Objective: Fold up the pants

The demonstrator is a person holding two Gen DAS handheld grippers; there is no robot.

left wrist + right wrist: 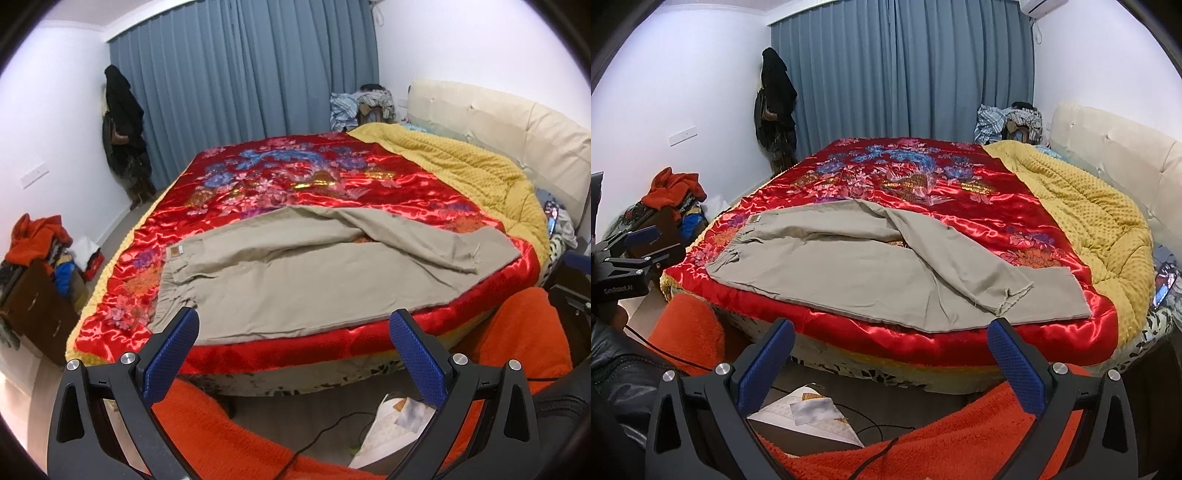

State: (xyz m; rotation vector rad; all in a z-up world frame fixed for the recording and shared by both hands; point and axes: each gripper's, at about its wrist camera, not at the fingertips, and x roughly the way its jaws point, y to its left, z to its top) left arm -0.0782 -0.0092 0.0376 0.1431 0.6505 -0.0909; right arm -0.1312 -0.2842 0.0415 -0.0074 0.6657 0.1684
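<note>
While both grippers hover spread, khaki pants (295, 273) ahead, untouched, on bedspread (295, 177)

Matt cloth pants (295, 273) on glossy satin quilt (280, 177).

My left gripper (293, 325) jaws spread wide, empty, level, pointing far. My right gripper (892, 334) likewise spread, empty. Left one sits left of right.
</note>
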